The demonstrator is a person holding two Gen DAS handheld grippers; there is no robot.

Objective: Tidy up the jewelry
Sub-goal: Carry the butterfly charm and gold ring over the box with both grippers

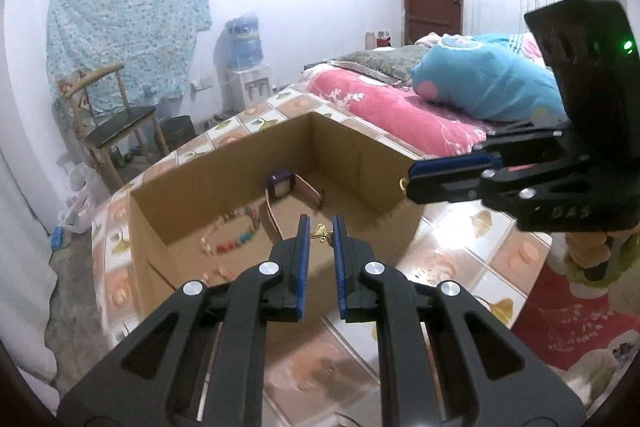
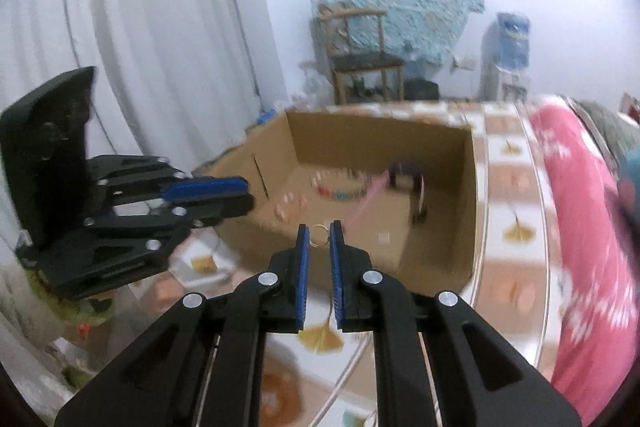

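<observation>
Left wrist view: the left gripper (image 1: 320,227) is nearly closed, its blue pads (image 1: 305,239) pinching a small gold butterfly-shaped charm (image 1: 321,234) at the very tips. The open cardboard box (image 1: 360,163) lies directly ahead of and below this gripper, just past its tips, its long axis running from near left to far right on the tiled tabletop (image 1: 460,251). On the box floor lie a coloured bead bracelet (image 1: 234,231) at left and a pink-strapped watch (image 1: 288,189) toward the middle. At right, the right gripper (image 1: 412,183) enters side-on, level with the box's right rim, with a gold piece showing at its tips. Right wrist view: the left gripper (image 2: 246,195) reaches in from the left edge, over the near left corner of the box (image 2: 472,227). The right gripper (image 2: 319,234) is likewise clenched, grasping a small gold ring (image 2: 319,235) between its pads (image 2: 304,247); the box opens just beyond it. Both grippers hang equally near the box; judged from this, each piece needs only a short forward carry before release.
</observation>
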